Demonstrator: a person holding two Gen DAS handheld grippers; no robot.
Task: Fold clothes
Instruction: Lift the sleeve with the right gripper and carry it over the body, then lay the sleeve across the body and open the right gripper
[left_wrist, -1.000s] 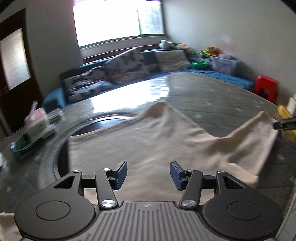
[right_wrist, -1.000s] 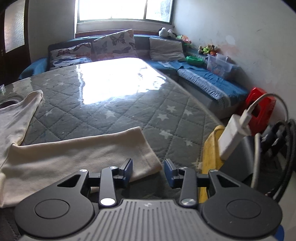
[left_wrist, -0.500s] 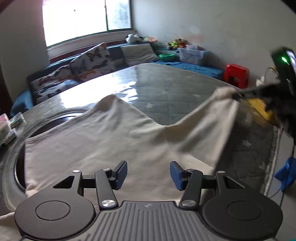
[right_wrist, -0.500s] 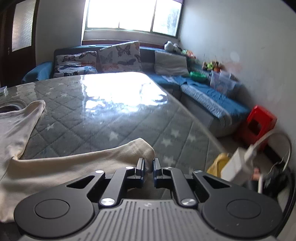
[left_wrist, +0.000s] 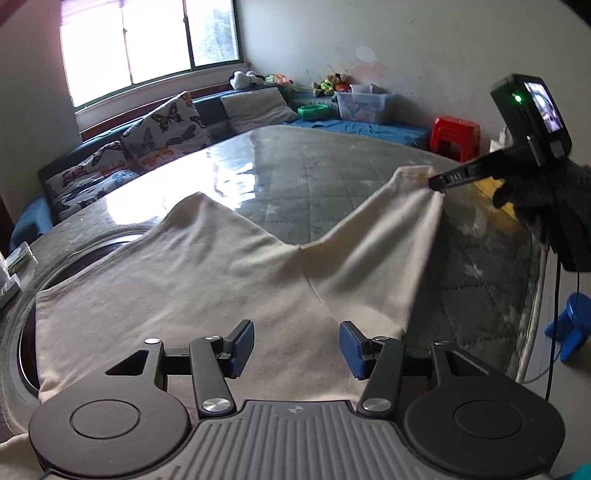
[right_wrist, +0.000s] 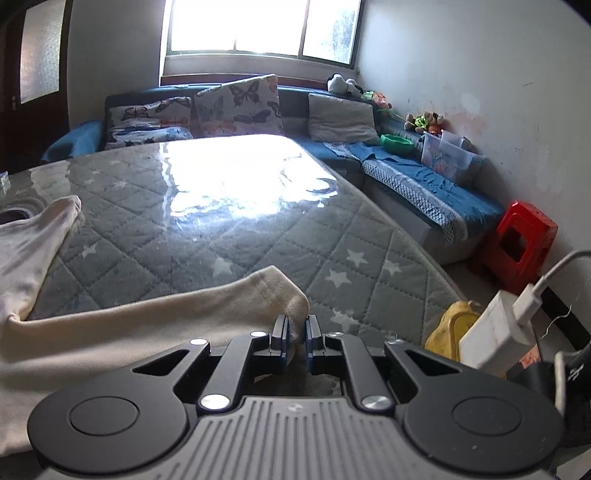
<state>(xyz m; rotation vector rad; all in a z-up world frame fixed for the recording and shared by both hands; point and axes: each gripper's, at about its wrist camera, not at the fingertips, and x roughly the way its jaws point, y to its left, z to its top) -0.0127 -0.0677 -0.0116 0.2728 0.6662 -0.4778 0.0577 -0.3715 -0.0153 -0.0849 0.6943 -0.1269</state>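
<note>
A cream long-sleeved shirt (left_wrist: 207, 280) lies spread on the grey quilted star-pattern table cover (left_wrist: 317, 184). My left gripper (left_wrist: 296, 345) hovers open just above the shirt's body, nothing between its blue pads. One sleeve (left_wrist: 391, 229) is pulled up and to the right, its cuff pinched by my right gripper (left_wrist: 436, 182), which a gloved hand holds. In the right wrist view that gripper (right_wrist: 294, 331) is shut on the cuff (right_wrist: 284, 295), the sleeve trailing off to the left. The other sleeve (right_wrist: 55, 214) lies flat at the far left.
A round dark opening (left_wrist: 26, 332) shows under the shirt's left edge. A red stool (right_wrist: 524, 243), a yellow object (right_wrist: 450, 325) and a white charger with cable (right_wrist: 506, 328) stand off the table's right side. A blue sofa with cushions (right_wrist: 236, 107) runs along the back.
My right gripper shut on the sleeve cuff and lifted it up off the cover, pulling the sleeve taut. My left gripper stayed open above the shirt's body while its view swung left.
</note>
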